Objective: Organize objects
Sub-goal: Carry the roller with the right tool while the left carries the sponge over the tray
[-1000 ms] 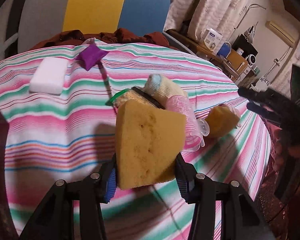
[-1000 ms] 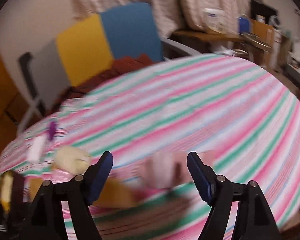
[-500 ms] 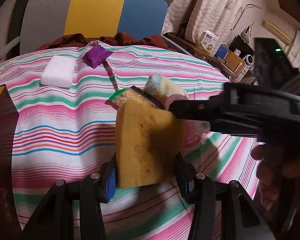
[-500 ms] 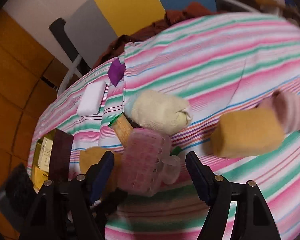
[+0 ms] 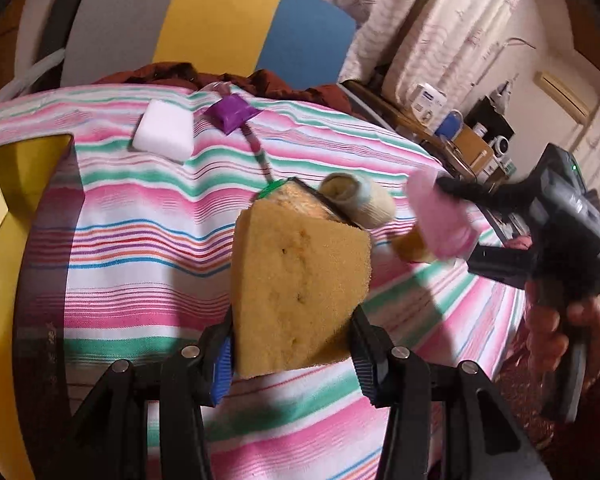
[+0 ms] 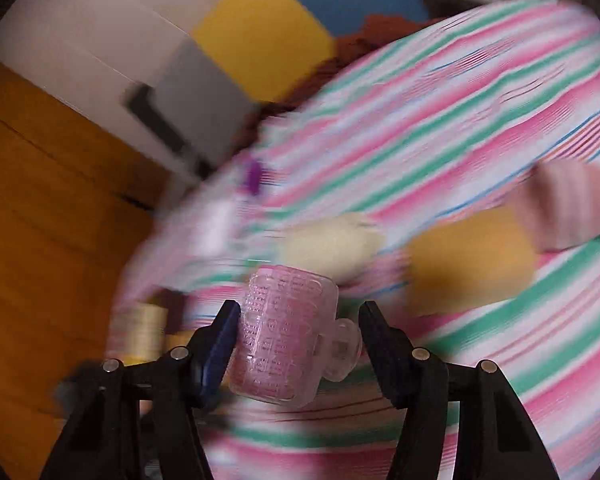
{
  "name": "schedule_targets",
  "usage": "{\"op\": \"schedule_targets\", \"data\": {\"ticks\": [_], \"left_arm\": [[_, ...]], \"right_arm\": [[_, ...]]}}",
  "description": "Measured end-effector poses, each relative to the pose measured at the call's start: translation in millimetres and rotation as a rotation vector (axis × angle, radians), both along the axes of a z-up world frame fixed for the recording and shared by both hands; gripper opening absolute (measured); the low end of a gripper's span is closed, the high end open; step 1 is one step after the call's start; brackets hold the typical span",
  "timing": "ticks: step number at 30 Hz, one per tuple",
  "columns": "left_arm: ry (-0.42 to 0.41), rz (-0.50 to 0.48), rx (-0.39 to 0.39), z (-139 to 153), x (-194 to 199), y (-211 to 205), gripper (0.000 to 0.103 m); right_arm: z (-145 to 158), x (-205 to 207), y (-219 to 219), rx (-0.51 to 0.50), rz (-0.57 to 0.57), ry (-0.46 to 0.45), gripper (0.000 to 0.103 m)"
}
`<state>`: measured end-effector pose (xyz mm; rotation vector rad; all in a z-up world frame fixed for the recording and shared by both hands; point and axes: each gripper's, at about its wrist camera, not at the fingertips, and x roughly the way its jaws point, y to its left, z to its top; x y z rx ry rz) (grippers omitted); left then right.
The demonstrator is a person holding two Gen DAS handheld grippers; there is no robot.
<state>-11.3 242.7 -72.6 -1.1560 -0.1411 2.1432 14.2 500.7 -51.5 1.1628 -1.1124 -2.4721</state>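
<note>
Table [image 5: 148, 216] under a pink, green and white striped cloth; chair back [image 5: 216, 24] in grey, yellow and blue behind it, curtains and cluttered shelves to the right. White block [image 5: 164, 136] and purple packet [image 5: 230, 114] lie at the far edge. Rolled cream cloth [image 5: 358, 198] sits mid-table. Left claw [image 5: 292, 364] clamps a yellow sponge [image 5: 296, 292], blocking the middle view. Right claw [image 6: 298, 344] closing around a pink plastic cup [image 6: 284, 332], left pad touching, right pad apart. Second sponge [image 6: 472, 264] lies near.
</note>
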Motion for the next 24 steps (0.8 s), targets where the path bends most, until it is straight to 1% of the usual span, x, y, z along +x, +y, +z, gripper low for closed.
{"op": "schedule_targets", "data": {"ticks": [2,4,6,8,11,14,17,20,24], "left_arm": [[0.007,-0.012,0.005,3.5,4.0,0.3,0.049],[0.009,-0.028,0.016,7.6,7.4,0.3,0.049],[0.025,-0.039,0.023,14.2,12.0,-0.9,0.049],[0.048,-0.049,0.029,22.1,16.3,-3.8,0.05],[0.072,-0.051,0.024,30.9,22.1,-10.9,0.05],[0.081,-0.045,0.015,36.0,25.7,-23.3,0.05],[0.075,-0.031,0.007,36.8,29.1,-37.3,0.05],[0.05,-0.01,0.009,35.8,31.4,-57.6,0.05],[0.037,0.026,0.006,36.7,36.1,-88.4,0.05]], "right_arm": [[6.5,6.7,4.5,-0.084,0.003,0.084,0.062],[11.3,10.0,9.6,-0.122,-0.007,0.138,0.062],[10.5,12.4,16.4,-0.191,-0.017,0.18,0.062],[9.0,12.7,20.6,-0.223,-0.031,0.186,0.062],[7.3,8.5,16.0,-0.15,-0.031,0.142,0.062],[10.9,4.9,-0.1,-0.06,0.009,0.12,0.062],[14.7,-0.5,-20.0,0.06,0.058,0.107,0.062],[13.1,-5.1,-39.3,0.154,0.101,0.091,0.062],[17.1,-5.0,-63.3,0.196,0.155,0.091,0.062]]}}
